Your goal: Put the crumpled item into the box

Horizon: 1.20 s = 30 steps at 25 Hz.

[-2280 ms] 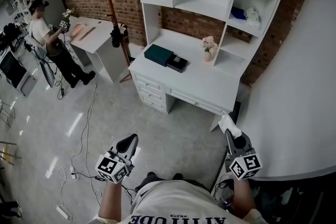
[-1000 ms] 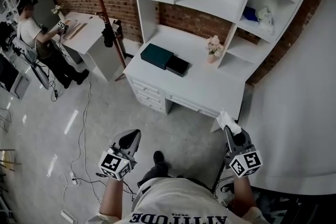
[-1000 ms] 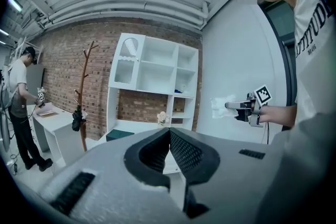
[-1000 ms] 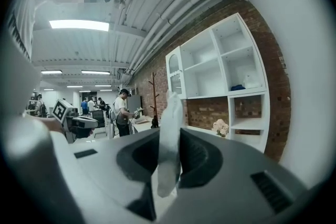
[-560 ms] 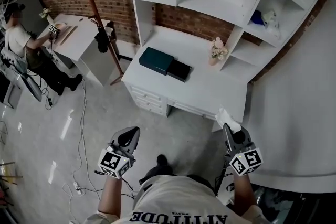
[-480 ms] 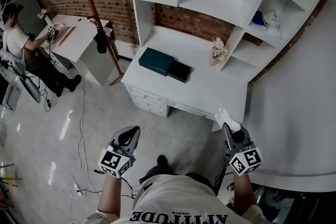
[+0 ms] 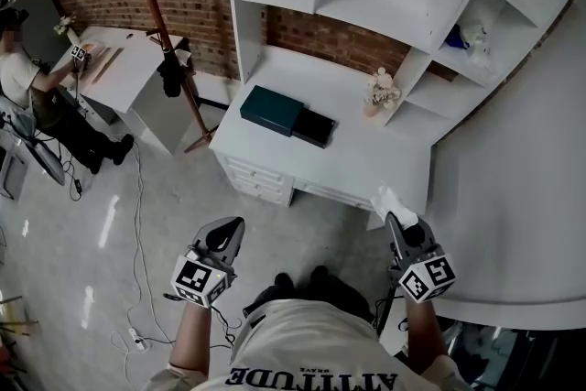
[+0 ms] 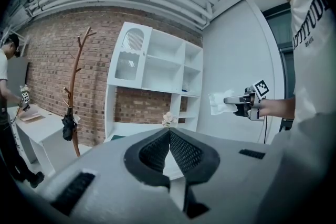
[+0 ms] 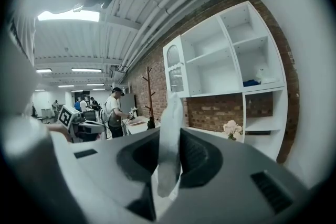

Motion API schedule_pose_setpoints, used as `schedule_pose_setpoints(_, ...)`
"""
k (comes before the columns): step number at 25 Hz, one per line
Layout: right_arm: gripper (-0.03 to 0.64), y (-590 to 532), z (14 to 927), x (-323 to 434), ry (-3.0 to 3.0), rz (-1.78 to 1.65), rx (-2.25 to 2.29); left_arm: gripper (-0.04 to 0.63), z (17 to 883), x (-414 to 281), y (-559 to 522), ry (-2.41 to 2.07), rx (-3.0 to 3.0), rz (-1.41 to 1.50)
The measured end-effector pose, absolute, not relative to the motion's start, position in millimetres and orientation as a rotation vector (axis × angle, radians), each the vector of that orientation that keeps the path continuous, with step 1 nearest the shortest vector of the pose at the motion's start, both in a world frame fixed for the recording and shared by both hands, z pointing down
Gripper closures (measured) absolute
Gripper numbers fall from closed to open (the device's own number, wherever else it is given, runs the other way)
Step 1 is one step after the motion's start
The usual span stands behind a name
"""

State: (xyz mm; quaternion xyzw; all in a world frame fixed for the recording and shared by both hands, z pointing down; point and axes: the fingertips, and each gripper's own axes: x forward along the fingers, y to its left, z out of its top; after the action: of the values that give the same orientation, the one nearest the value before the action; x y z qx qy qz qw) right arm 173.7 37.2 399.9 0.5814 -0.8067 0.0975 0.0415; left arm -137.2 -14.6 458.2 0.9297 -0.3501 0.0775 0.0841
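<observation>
White counter (image 7: 366, 156) with shelving above it stands ahead across open floor. It carries the dark teal box (image 7: 272, 109) near its left end, with a black piece touching the box's right side. The right gripper (image 7: 396, 222) points toward the counter, well apart from the box. Its jaws are clamped on the white crumpled item (image 7: 392, 201), which sticks out past the tips, likely so it drops in cleanly. The left gripper (image 7: 229, 232) rides alongside, jaws together and empty, probably free to steady the box.
</observation>
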Motion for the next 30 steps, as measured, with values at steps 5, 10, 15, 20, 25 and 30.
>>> schedule_pose_setpoints(5,0.545,22.6,405.4,176.4,-2.484,0.332,1.770,0.569,463.2,-139.9,-24.0,-1.076,2.747,0.218)
schedule_pose_setpoints(10,0.545,-7.2,410.6,177.1,-2.520,0.341,1.726,0.569,465.3,-137.2,-41.5,-1.110,2.736,0.230)
schedule_pose_setpoints(15,0.545,-51.6,422.3,181.4,-2.559,0.386,1.667,0.569,472.0,-128.0,-65.3,-1.140,2.711,0.250)
schedule_pose_setpoints(20,0.544,-106.6,440.3,192.9,-2.584,0.448,1.587,0.569,479.3,-108.1,-100.7,-1.170,2.692,0.284)
schedule_pose_setpoints(25,0.545,-158.2,468.1,202.7,-2.579,0.545,1.473,0.569,487.7,-86.7,-135.6,-1.208,2.655,0.285)
schedule_pose_setpoints(30,0.545,-208.9,491.4,210.7,-2.585,0.652,1.382,0.569,494.0,-71.9,-165.1,-1.260,2.600,0.289)
